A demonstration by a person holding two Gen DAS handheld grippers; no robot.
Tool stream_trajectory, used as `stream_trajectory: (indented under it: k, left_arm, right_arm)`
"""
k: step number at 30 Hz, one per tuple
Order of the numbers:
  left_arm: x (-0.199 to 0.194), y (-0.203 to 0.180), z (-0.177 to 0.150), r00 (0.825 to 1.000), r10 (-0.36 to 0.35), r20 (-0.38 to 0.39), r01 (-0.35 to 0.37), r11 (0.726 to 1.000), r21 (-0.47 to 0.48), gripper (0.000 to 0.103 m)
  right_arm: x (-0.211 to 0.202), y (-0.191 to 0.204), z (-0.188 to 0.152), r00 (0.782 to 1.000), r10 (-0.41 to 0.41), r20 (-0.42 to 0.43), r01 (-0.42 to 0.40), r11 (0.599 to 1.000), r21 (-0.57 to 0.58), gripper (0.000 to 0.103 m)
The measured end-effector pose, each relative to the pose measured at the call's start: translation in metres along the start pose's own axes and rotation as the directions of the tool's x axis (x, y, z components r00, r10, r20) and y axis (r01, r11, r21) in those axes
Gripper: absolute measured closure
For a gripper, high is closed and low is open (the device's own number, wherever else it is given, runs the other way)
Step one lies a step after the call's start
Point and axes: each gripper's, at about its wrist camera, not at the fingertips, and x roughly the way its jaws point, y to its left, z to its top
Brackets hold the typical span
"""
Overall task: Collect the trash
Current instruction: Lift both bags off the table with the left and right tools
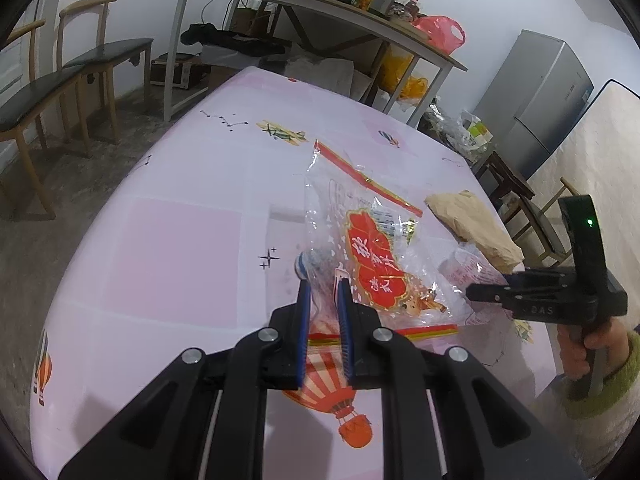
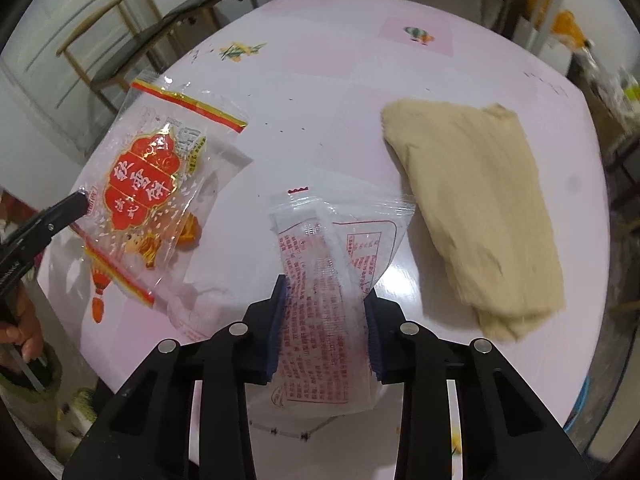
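Pinching the red-label bag (image 1: 372, 264), left gripper (image 1: 323, 285) narrow; right gripper (image 2: 325, 292) seemingly clamps white wrapper (image 2: 320, 280).

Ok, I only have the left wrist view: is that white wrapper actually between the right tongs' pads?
Observer: Yes, the white wrapper sits between the pads of the right tongs, with the jaws wide apart. I can't tell whether it's gripped.
Operator: And where's my own grip landing?
Observer: The left tongs meet the red-label bag right at its corner, not on the label.
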Motion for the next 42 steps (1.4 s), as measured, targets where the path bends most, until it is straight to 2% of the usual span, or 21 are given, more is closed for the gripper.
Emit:
stream_trajectory:
  k: [7,17,42]
  left_arm:
    - [-0.002,-0.008,0.003,1.000,-0.003,0.010,0.003,1.000,0.025,0.090]
    - [-0.009,-0.024,0.009,0.999,-0.002,0.034,-0.001,0.998,0.064,0.091]
    - [-0.030,-0.053,0.022,0.994,0.009,0.112,-0.024,0.991,0.135,0.091]
  right_arm:
    - [-0.023,-0.009,-0.027,0.998,0.040,0.058,-0.045,0.995,0.089,0.075]
    - [-0.045,-0.016,-0.046,0.988,0.082,0.128,-0.101,0.983,0.152,0.077]
    - [-0.067,-0.021,-0.059,0.973,0.087,0.214,-0.130,0.973,0.193,0.078]
